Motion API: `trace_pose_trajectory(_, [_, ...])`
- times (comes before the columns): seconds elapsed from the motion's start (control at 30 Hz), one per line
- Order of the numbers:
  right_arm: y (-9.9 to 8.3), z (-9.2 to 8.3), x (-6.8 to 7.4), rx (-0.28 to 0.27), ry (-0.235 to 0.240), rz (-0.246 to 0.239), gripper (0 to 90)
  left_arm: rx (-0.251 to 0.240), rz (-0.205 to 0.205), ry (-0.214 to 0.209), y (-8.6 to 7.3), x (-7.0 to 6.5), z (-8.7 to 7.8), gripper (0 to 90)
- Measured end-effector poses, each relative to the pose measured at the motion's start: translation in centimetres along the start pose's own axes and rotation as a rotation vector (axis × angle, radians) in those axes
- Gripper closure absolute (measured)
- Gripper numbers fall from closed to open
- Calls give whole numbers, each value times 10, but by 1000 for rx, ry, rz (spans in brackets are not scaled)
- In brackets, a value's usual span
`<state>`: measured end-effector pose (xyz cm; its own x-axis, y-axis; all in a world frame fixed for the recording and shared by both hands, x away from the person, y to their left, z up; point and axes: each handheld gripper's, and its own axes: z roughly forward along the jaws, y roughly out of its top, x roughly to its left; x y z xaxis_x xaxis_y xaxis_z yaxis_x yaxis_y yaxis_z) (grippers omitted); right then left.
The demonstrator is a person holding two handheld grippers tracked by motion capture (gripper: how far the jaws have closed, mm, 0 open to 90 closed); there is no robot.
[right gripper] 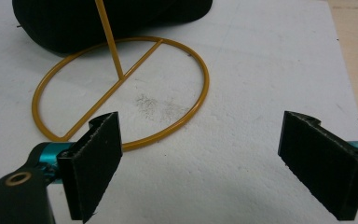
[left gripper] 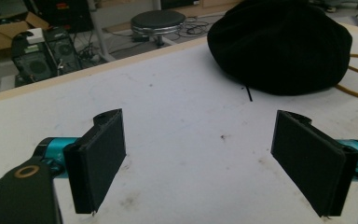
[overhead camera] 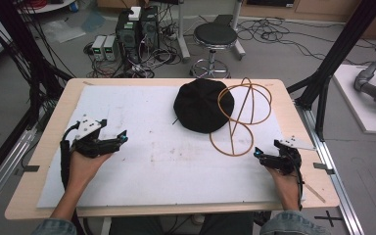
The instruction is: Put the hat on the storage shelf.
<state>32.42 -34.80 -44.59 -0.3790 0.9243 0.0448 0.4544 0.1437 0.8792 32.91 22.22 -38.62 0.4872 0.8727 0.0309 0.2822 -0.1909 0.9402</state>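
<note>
Both jaws stand wide and hold nothing. The black hat (overhead camera: 203, 105) lies near the desk's far edge, touching the gold wire stand (overhead camera: 238, 117) beside it. Bring the left gripper (overhead camera: 119, 139) to the brim, while the right gripper (overhead camera: 259, 152) steadies the stand's base ring.

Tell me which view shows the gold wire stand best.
The high view: the whole wire stand shows, base ring, upright rod and top hoops, beside the black hat. The right gripper view gives its base ring and rod close up; the left gripper view catches a sliver.
</note>
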Motion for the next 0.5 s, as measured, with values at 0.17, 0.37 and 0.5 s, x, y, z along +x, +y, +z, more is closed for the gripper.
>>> trace_pose_trajectory(0.17, [0,1,1,-4,7,-2,134,-3,14,-36,11,-10,20,180])
trace_pose_trajectory(0.37, [0,-1,0,-10,11,0,134,4,41,-78,23,-21,42,194])
trace_pose_trajectory(0.5, [0,-1,0,-14,12,-3,134,5,47,-95,29,-25,55,199])
